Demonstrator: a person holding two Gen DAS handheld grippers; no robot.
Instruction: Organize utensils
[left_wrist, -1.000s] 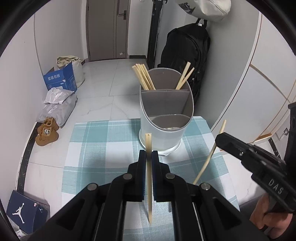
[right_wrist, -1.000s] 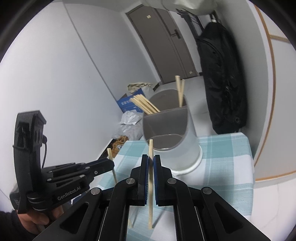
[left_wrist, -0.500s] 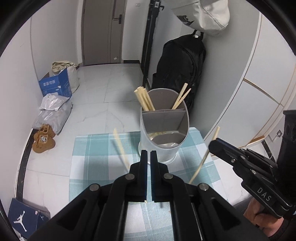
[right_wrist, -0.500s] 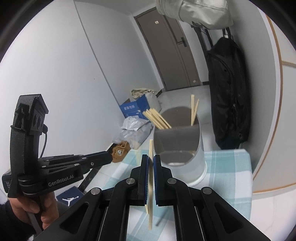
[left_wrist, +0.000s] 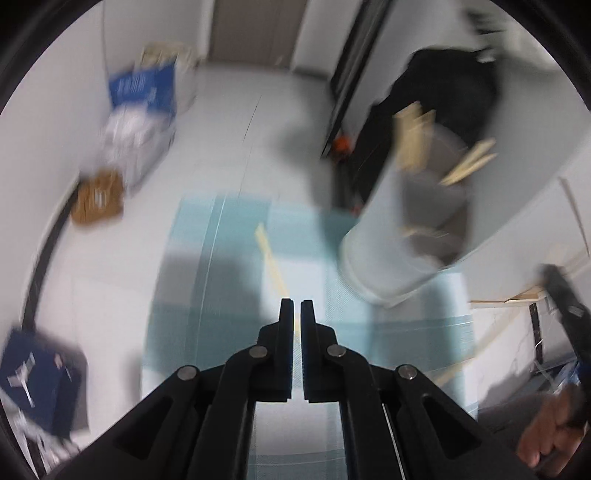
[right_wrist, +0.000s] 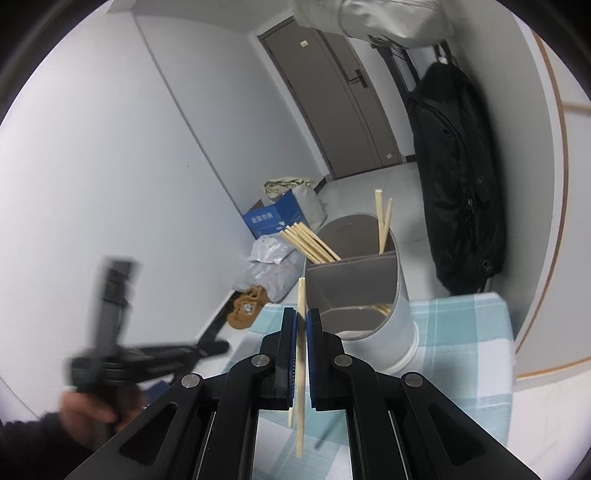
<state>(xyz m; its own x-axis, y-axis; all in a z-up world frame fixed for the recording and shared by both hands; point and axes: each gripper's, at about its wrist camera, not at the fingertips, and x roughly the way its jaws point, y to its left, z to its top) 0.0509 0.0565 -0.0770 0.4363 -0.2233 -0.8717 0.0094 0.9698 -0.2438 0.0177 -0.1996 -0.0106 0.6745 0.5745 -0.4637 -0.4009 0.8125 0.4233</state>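
Observation:
My right gripper (right_wrist: 302, 321) is shut on a pale wooden chopstick (right_wrist: 301, 295), held upright just in front of the grey-white utensil holder (right_wrist: 402, 295). Several chopsticks (right_wrist: 310, 243) lean in the holder's back compartments. The left wrist view is blurred: my left gripper (left_wrist: 297, 306) is shut with nothing in its jaws, pointing steeply down at the checked cloth. A loose chopstick (left_wrist: 269, 258) lies on the cloth just beyond its tips. The holder (left_wrist: 380, 258) stands to the right of it. In the right wrist view the left gripper (right_wrist: 221, 347) shows blurred, low at the left.
A blue and white checked cloth (right_wrist: 461, 332) covers the small table. A black backpack (right_wrist: 458, 192) hangs by the wall behind the holder. On the floor to the left are a blue box (right_wrist: 273, 218), plastic bags (right_wrist: 266, 258) and brown shoes (right_wrist: 247, 310).
The chopstick that my left gripper held has slipped out and now lies on the cloth. The left gripper has swung downward with a roll. The right gripper still holds its chopstick, almost still.

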